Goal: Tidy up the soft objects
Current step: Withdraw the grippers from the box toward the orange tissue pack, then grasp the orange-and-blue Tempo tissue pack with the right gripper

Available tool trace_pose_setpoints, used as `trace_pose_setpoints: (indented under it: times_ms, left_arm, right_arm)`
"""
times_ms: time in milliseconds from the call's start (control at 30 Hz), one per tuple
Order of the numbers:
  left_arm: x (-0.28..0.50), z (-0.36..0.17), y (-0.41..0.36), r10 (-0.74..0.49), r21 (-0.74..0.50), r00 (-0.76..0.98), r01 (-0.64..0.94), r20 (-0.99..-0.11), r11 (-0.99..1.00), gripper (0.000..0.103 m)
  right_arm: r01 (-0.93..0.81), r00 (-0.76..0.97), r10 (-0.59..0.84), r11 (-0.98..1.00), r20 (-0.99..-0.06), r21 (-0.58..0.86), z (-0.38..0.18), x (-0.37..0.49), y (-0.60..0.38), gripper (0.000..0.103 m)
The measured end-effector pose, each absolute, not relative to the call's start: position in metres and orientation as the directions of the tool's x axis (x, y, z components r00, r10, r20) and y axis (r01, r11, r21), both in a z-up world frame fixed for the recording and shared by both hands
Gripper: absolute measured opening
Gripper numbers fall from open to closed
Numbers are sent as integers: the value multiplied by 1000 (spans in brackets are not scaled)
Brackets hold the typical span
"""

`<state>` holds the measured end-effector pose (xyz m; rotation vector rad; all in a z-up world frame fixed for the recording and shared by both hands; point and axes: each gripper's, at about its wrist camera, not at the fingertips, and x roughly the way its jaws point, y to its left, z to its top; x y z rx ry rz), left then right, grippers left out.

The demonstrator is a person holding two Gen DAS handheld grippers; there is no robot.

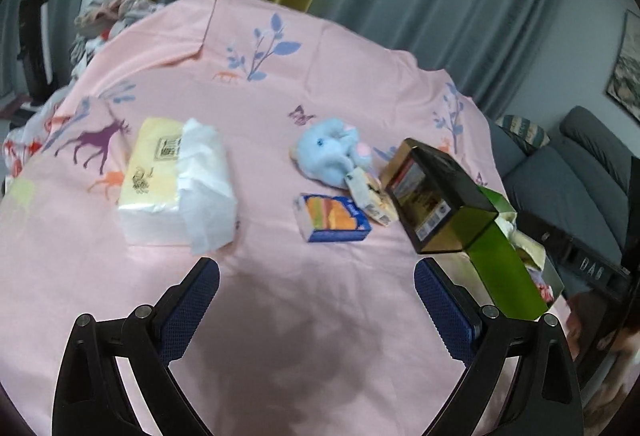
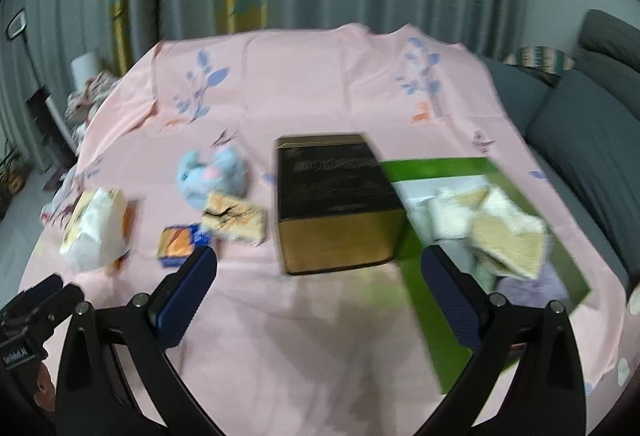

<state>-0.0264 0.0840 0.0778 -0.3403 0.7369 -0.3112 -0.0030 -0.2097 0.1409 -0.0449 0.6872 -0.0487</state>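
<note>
A table draped in a pale pink cloth [image 1: 320,83] printed with blue sprigs, deer and butterflies is seen from both wrist cameras, with grey curtains hung behind it. The left gripper [image 1: 317,280] is held above a bare stretch of the cloth near the front edge, its two blue-padded jaws spread wide and nothing caught between them. The right gripper [image 2: 319,270] is likewise held wide open and empty (its view is blurred), poised just in front of a black and gold rectangular box [image 2: 338,201]. The soft things are spread across the middle of the table: a large yellow-wrapped pack of white tissues [image 1: 176,183] is laid well to the left, with loose tissue spilling from its torn end; a light blue plush toy with pink patches [image 1: 330,149] is set near the centre; a small blue pocket tissue pack with an orange picture [image 1: 334,218] is laid just in front of the toy; and a small cream patterned tissue pack [image 1: 370,195] is wedged between the toy and the black and gold box, touching both. To the right of that box an open green tray-like box [image 2: 436,165] is seen, with cream and tan cloths [image 2: 506,236] piled inside. A grey sofa [image 2: 592,123] is visible beyond the table's right edge.
</note>
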Motion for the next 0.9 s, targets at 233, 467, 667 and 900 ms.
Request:
trace_pose_setpoints:
  times_ms: [233, 467, 667, 900]
  left_arm:
    - [-15, 66, 113, -314, -408, 666, 15, -677, 913, 98]
    - [-8, 54, 136, -266, -394, 621, -76, -737, 916, 98]
    - [-9, 52, 143, -251, -380, 607, -90, -754, 921, 98]
    - [-9, 53, 140, -263, -380, 598, -76, -757, 922, 98]
  right_arm:
    - [-89, 624, 160, 987, -765, 134, 106, 40, -173, 102]
    - [-137, 458, 271, 963, -847, 234, 67, 92, -120, 102]
    - [-115, 393, 180, 983, -902, 146, 37, 122, -91, 100]
    - [-117, 426, 138, 988, -894, 97, 34, 127, -88, 72]
